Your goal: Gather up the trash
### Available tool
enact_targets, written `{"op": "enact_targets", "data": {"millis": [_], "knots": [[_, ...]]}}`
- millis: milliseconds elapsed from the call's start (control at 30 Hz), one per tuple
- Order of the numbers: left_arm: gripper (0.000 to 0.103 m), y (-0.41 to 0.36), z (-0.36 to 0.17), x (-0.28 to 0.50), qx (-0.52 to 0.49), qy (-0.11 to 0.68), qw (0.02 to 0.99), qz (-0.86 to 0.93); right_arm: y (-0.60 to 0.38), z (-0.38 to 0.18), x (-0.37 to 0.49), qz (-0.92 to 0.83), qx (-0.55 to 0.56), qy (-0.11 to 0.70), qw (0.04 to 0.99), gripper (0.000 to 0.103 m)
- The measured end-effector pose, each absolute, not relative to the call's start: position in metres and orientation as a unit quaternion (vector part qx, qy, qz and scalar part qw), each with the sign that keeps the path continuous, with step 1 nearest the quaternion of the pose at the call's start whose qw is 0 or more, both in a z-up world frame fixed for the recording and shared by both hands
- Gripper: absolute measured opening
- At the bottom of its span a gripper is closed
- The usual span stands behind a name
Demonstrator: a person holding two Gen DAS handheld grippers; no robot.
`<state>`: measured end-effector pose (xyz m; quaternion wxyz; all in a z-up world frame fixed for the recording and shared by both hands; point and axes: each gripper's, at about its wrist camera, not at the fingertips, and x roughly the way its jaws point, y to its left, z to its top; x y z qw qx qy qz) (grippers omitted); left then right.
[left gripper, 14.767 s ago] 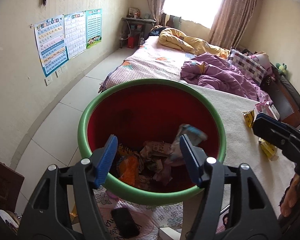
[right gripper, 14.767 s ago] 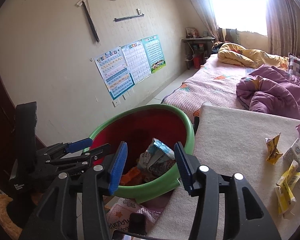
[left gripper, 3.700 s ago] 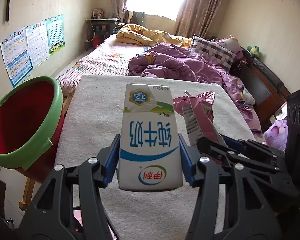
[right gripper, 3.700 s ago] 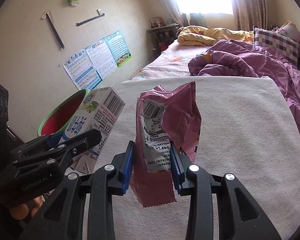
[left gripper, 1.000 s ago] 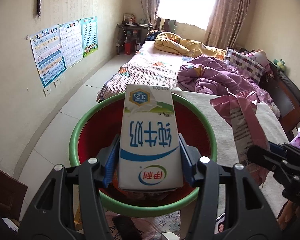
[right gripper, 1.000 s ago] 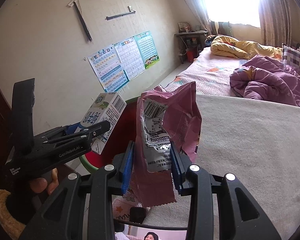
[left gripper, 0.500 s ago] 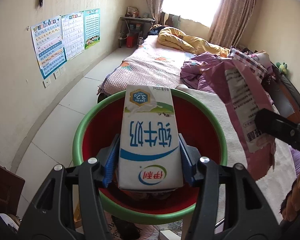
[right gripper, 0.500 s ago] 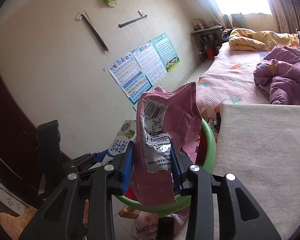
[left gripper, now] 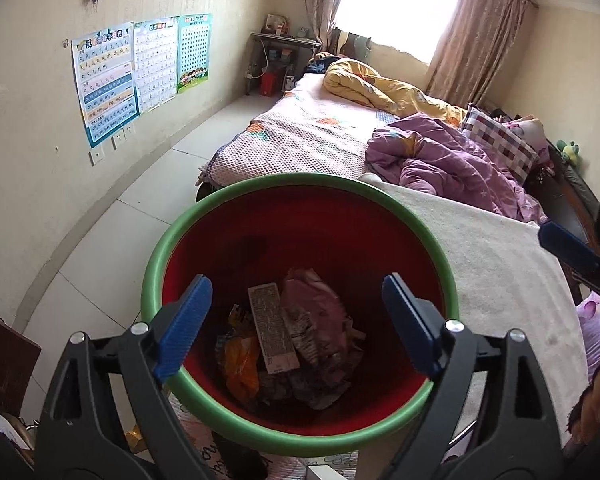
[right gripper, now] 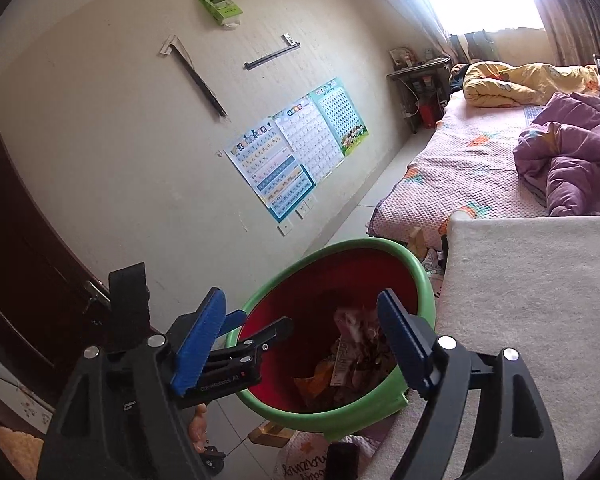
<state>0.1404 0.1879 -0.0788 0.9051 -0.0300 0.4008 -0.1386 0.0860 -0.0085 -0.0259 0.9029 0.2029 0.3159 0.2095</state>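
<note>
As both jaws open empty, left tool (left gripper: 296,326) above bin rim (left gripper: 204,204), carton (left gripper: 274,328) inside.

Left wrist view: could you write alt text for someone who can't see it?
A red bin with a green rim sits below the left gripper, whose blue-padded jaws are opening with nothing between them. Inside lie a milk carton, a pink wrapper and other trash. A cream-covered table stands beside it, beds beyond.

The left gripper (right gripper: 260,340) carries small white lettering along its arm, seemingly "GenRobot.AI", while print on the wall posters (left gripper: 140,68) and the carton (left gripper: 273,328) in the bin is too small to read.
</note>
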Motion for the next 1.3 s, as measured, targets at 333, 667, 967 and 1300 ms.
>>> {"op": "enact_targets", "data": {"millis": [333, 667, 967, 1300], "knots": [[0.098, 0.169, -0.028, 0.106, -0.021, 0.289, 0.950, -0.120, -0.015, 0.002, 0.026, 0.081, 0.062, 0.220, 0.970, 0.097], [0.098, 0.138, 0.002, 0.084, 0.004, 0.226, 0.970, -0.090, -0.049, -0.008, -0.004, -0.017, 0.042, 0.174, 0.984, 0.097], [0.098, 0.130, -0.010, 0.083, -0.025, 0.280, 0.954, -0.106, -0.064, -0.020, -0.007, -0.034, 0.072, 0.194, 0.978, 0.097], [0.098, 0.126, -0.008, 0.079, -0.021, 0.283, 0.952, -0.118, -0.058, -0.020, -0.011, -0.028, 0.072, 0.201, 0.976, 0.097]]}}
